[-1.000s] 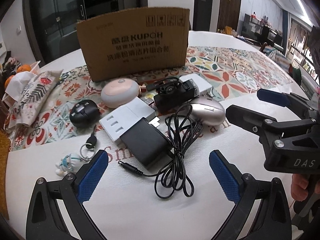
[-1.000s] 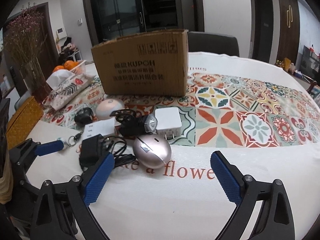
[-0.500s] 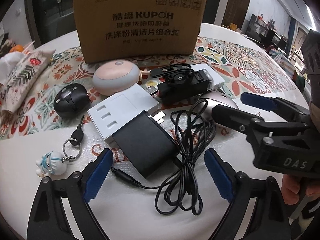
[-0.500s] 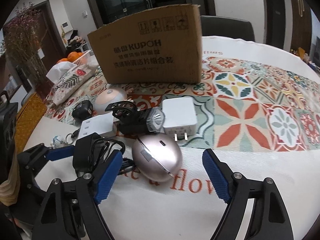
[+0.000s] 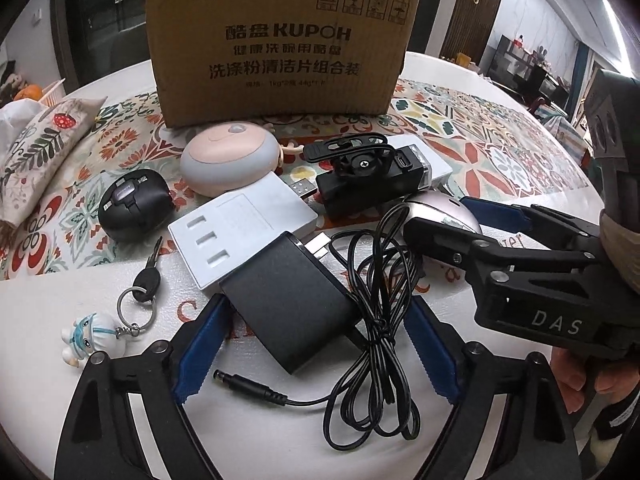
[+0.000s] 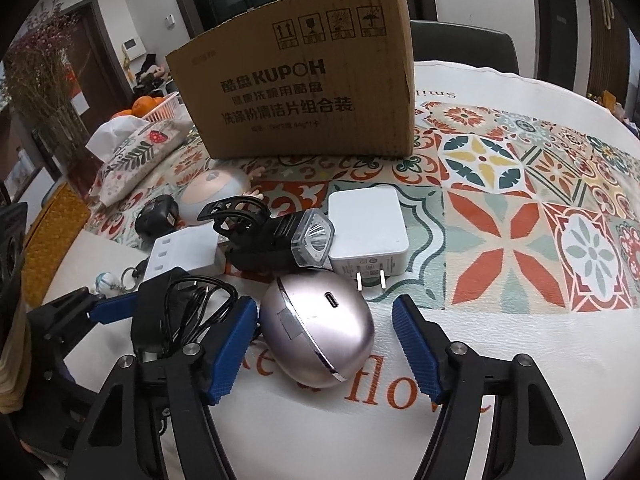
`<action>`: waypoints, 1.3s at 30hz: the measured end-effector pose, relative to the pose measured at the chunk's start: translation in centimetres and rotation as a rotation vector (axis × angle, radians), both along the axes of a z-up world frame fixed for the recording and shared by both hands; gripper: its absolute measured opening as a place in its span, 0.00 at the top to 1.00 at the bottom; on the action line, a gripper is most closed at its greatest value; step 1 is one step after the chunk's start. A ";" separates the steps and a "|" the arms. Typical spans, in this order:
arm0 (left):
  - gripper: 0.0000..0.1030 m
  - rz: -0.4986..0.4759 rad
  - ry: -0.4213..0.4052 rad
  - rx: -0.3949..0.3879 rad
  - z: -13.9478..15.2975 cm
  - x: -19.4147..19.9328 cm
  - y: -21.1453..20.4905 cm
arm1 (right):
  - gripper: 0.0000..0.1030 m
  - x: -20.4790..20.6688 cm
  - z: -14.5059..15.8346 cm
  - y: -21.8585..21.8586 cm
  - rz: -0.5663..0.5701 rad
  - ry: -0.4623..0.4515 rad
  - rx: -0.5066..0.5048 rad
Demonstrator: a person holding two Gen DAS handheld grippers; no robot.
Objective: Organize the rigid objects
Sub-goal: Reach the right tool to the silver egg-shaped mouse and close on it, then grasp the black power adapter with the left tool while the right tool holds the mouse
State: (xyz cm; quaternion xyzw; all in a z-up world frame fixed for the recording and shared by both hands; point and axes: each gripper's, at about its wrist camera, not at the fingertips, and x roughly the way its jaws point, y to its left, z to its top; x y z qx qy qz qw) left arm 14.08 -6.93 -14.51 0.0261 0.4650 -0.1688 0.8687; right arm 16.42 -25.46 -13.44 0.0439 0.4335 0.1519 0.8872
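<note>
On the round bench (image 6: 520,380) covered with a white cloth and a patterned tile runner, a cluster of small devices lies in front of a brown cardboard box (image 5: 280,44) standing upright.

The left gripper (image 5: 316,344) has just been closing; its blue pads flank the near end of a black rectangular power adapter (image 5: 288,300) and its tangled black cord (image 5: 376,320), not yet pressing on either. The adapter lies partly on a white flat multi-slot charger (image 5: 240,232).

The right gripper (image 6: 324,344) has also just been closing around a silver-pink egg-shaped device (image 6: 320,328); its left pad sits just beside the shell, while its right pad is apart from it.

Behind the egg lie a black bicycle light with a clear lens (image 6: 280,240) and a white square wall plug (image 6: 368,232). Farther left sit a pink-and-grey rounded pebble-shaped gadget (image 5: 228,160), a black round cable reel (image 5: 136,204), and a black key on a ring with a small white figurine (image 5: 90,336).
</note>
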 end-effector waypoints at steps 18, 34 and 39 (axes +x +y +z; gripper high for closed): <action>0.43 -0.017 -0.048 0.003 0.2 -1.1 0.2 | 0.43 -2.1 0.1 -0.1 -0.058 0.009 0.001; 0.21 0.070 -0.087 -0.031 4.2 -2.0 1.0 | 0.43 -4.0 2.0 -1.3 -0.174 -0.004 0.020; 0.32 0.141 -0.069 -0.025 4.0 -0.1 1.5 | 0.43 -3.1 2.7 -1.0 -0.182 -0.028 0.009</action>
